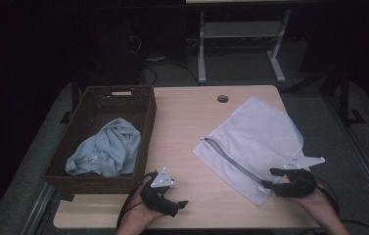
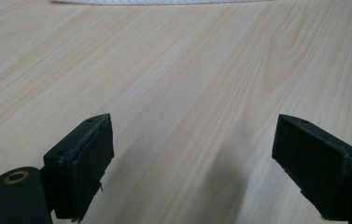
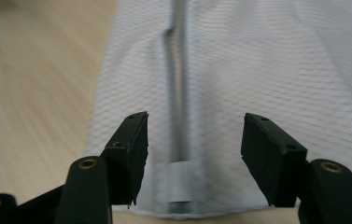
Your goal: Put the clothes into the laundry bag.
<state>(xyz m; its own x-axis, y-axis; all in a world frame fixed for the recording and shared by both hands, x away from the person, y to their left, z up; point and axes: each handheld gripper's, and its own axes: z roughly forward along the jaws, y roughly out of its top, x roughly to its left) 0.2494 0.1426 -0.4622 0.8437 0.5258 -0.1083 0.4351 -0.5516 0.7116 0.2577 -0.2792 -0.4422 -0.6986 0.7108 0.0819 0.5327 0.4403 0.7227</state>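
Note:
A white mesh zip bag [image 1: 253, 139] lies flat on the right half of the wooden table [image 1: 184, 122], its grey zipper [image 1: 231, 164] running along the near-left side. My right gripper [image 1: 268, 178] hovers at the bag's near corner. In the right gripper view it [image 3: 194, 140] is open, and the zipper's end [image 3: 179, 182] lies between the jaws without touching the pads. My left gripper [image 1: 178, 205] rests near the front edge, left of centre. It [image 2: 192, 149] stands wide open over bare wood. A light blue garment [image 1: 106, 149] lies crumpled in the brown wicker basket [image 1: 149, 125].
The basket fills the table's left side. A round cable hole [image 1: 222, 98] sits near the far edge. A strip of the bag's edge [image 2: 164, 1] shows at the top of the left gripper view. White desk legs [image 1: 201, 49] stand on the floor behind.

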